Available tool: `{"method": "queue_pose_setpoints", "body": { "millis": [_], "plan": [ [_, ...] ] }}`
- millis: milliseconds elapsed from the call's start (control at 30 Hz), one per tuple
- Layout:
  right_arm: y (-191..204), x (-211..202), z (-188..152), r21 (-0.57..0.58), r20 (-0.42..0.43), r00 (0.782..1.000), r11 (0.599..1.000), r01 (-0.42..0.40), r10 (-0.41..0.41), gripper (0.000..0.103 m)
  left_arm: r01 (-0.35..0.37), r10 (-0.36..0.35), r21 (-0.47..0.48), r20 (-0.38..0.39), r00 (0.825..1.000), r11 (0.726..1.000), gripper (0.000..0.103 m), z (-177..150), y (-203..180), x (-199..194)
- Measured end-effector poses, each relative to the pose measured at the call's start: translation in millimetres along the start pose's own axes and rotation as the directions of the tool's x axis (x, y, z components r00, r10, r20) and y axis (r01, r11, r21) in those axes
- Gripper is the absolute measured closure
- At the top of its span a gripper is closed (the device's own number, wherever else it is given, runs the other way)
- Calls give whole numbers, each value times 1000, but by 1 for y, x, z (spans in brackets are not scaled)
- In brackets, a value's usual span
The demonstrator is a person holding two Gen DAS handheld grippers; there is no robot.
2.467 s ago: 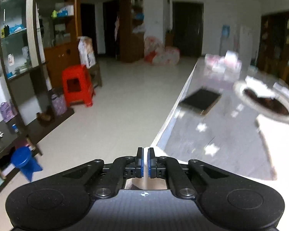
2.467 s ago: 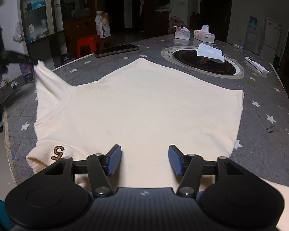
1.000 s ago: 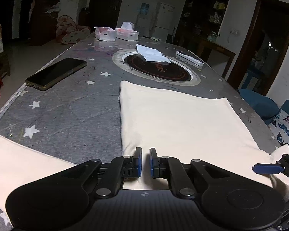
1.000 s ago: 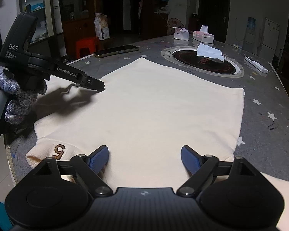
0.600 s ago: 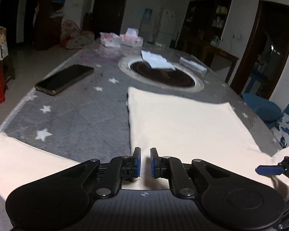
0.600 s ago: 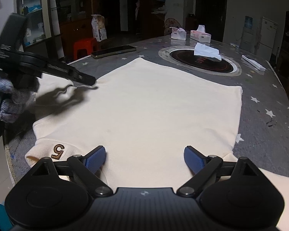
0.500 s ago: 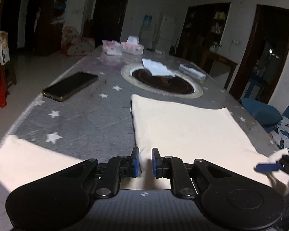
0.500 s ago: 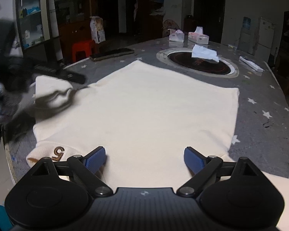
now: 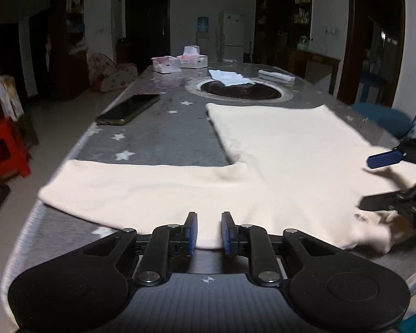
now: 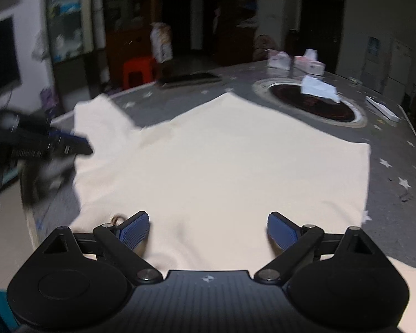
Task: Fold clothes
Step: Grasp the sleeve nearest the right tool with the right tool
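Note:
A cream sweater [image 9: 285, 149] lies flat on the grey star-patterned table [image 9: 158, 130]; it also fills the right wrist view [image 10: 222, 163]. One sleeve [image 9: 141, 186] stretches left toward the table edge. My left gripper [image 9: 209, 233] hovers at the near edge of the cloth, jaws a narrow gap apart, holding nothing. My right gripper [image 10: 208, 229] is wide open over the collar end; it also shows at the right of the left wrist view [image 9: 385, 183]. The left gripper appears blurred at the left of the right wrist view [image 10: 69, 145].
A phone [image 9: 129, 108] lies on the table's left side. A round hotplate inset [image 9: 240, 91] with a tissue [image 9: 230, 77] on it, and two tissue boxes [image 9: 180, 62], sit farther back. A red stool [image 9: 5, 149] stands on the floor at left.
My left gripper has let go of the sleeve, opened slightly and pulled back toward the near table edge. The sleeve now lies spread flat. The right gripper has moved forward and stays wide open.

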State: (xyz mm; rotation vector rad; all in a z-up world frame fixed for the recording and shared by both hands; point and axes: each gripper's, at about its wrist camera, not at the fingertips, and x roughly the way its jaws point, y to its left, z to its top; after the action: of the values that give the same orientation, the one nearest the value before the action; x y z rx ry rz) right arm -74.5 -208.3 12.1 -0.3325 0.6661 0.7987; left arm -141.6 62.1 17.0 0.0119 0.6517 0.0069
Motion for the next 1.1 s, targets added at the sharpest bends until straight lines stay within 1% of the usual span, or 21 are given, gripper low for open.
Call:
{"method": "queue_pose_setpoints", "body": {
  "millis": [133, 167, 233, 300, 400, 500, 600, 633, 667, 800, 867, 933, 1000, 1100],
  "plan": [
    [9, -7, -6, -43, -3, 1000, 999, 4, -4, 9, -14, 14, -1, -5, 1000, 1000, 82, 5, 4, -3],
    [10, -10, -6, -47, -1, 1000, 999, 7, -7, 9, -7, 7, -4, 4, 1000, 1000, 82, 8, 3, -4],
    [7, -18, -7, -33, 13, 1000, 999, 19, -19, 9, 28, -28, -6, 27, 999, 1000, 81, 15, -2, -7],
    [3, -25, -9, -14, 22, 999, 999, 32, -32, 9, 72, -73, 13, 46, 996, 997, 81, 22, -14, -9],
    [-2, -28, -17, 10, 3, 999, 999, 42, -42, 9, 150, -153, 52, 62, 986, 987, 80, 30, -37, -6],
    [-2, -32, -23, 22, -1, 999, 999, 32, -32, 9, 214, -219, 88, 57, 974, 973, 80, 36, -61, 4],
    [-8, -49, -24, 45, 34, 998, 998, 47, -49, 9, 260, -267, 116, 51, 962, 959, 79, 40, -79, 13],
    [-11, -53, -25, 59, 41, 998, 997, 53, -55, 9, 270, -277, 122, 47, 960, 955, 77, 40, -83, 15],
    [-17, -60, -27, 91, 47, 996, 993, 71, -75, 10, 280, -287, 128, 43, 957, 951, 76, 41, -88, 18],
    [-44, -73, -39, 210, 34, 987, 966, 149, -160, 17, 313, -319, 152, 19, 948, 938, 76, 40, -104, 29],
    [-60, -79, -48, 277, 23, 979, 942, 191, -205, 24, 329, -335, 163, 10, 942, 930, 76, 40, -111, 32],
    [-73, -82, -55, 331, 11, 970, 917, 224, -241, 35, 345, -350, 175, 1, 937, 922, 76, 39, -118, 34],
    [-88, -86, -67, 386, -18, 963, 886, 255, -269, 41, 357, -362, 189, -6, 932, 915, 76, 38, -124, 35],
    [-97, -92, -79, 406, -47, 954, 867, 289, -296, 44, 363, -366, 208, -24, 930, 908, 76, 35, -128, 37]
  ]
}}
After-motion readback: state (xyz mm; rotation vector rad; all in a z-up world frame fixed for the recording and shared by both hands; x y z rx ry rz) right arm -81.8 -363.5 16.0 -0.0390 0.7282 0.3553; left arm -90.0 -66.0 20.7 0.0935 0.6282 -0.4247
